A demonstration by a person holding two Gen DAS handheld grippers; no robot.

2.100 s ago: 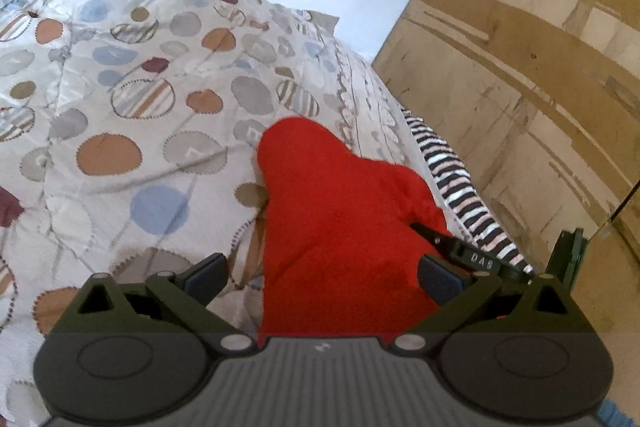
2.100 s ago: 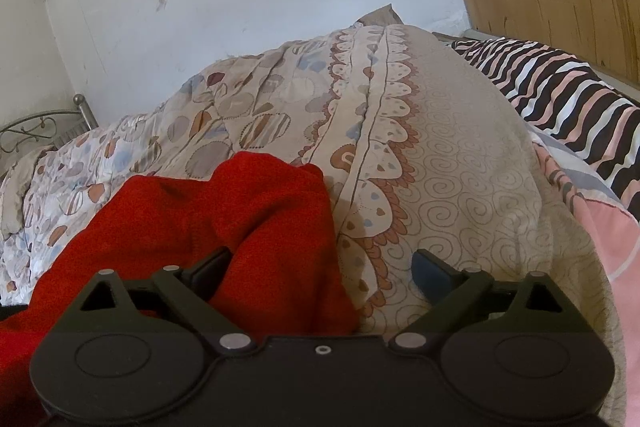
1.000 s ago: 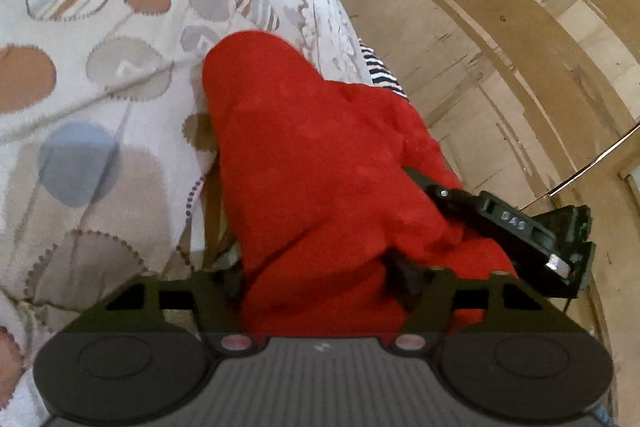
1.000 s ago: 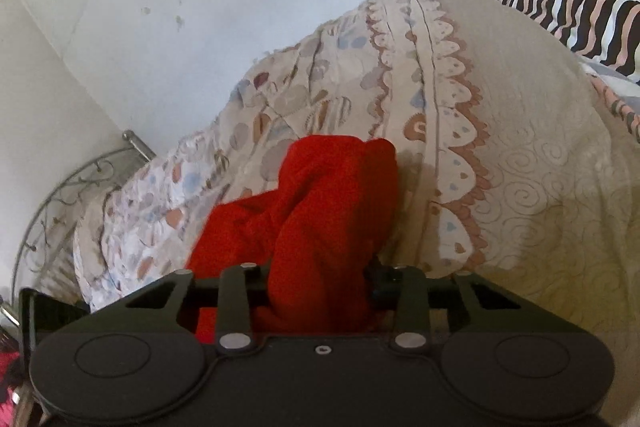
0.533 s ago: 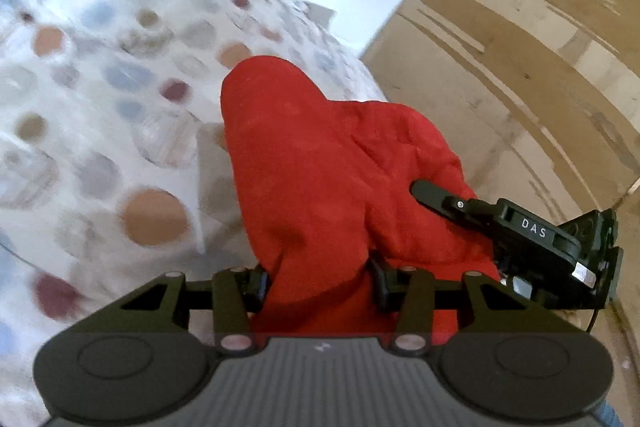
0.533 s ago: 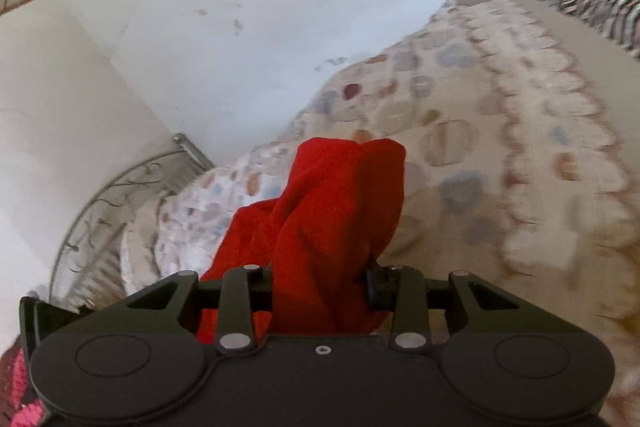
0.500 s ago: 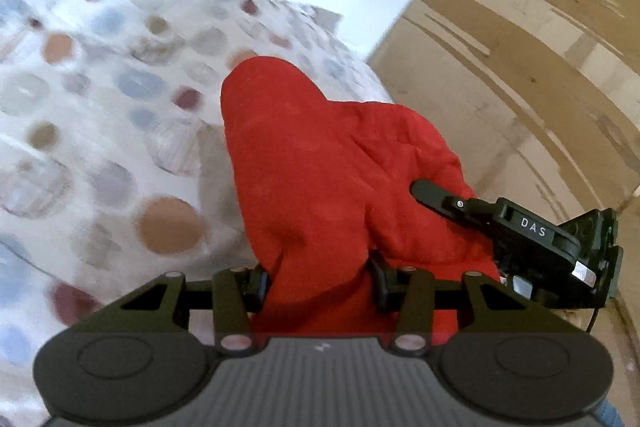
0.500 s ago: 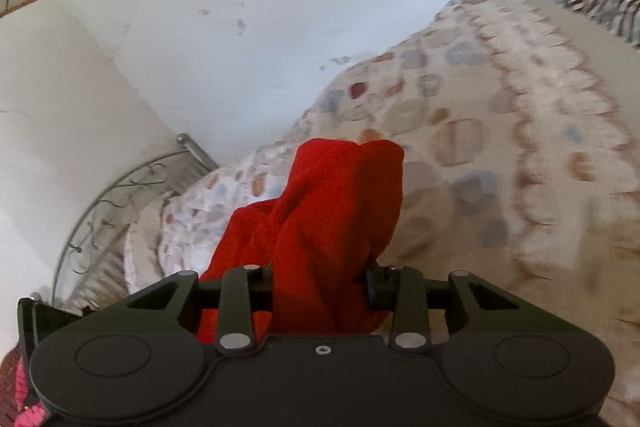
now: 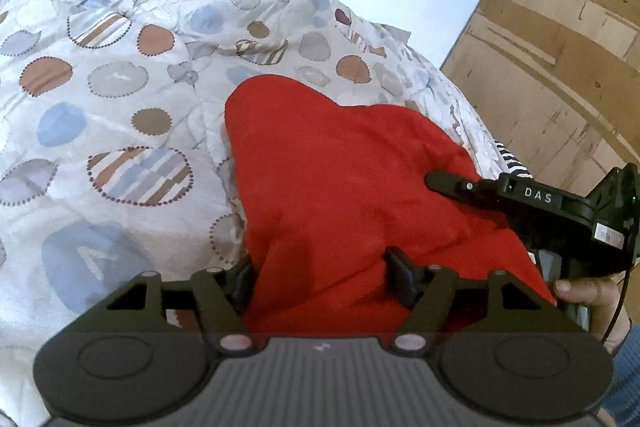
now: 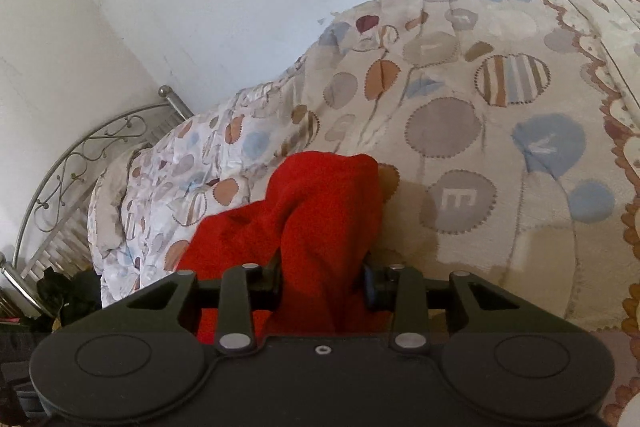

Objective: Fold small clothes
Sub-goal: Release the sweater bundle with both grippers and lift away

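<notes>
Red garment clamped in both grippers, left gripper and right gripper each closed on a bunched edge, cloth rising ahead of the jaws, long axis spanning between them above quilt.

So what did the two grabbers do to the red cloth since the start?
Both closed on it. The left gripper and right gripper, open at first, now pinch the red cloth, which has been lifted and moved over the spotted quilt. The quilt and wooden headboard stayed as they were.
</notes>
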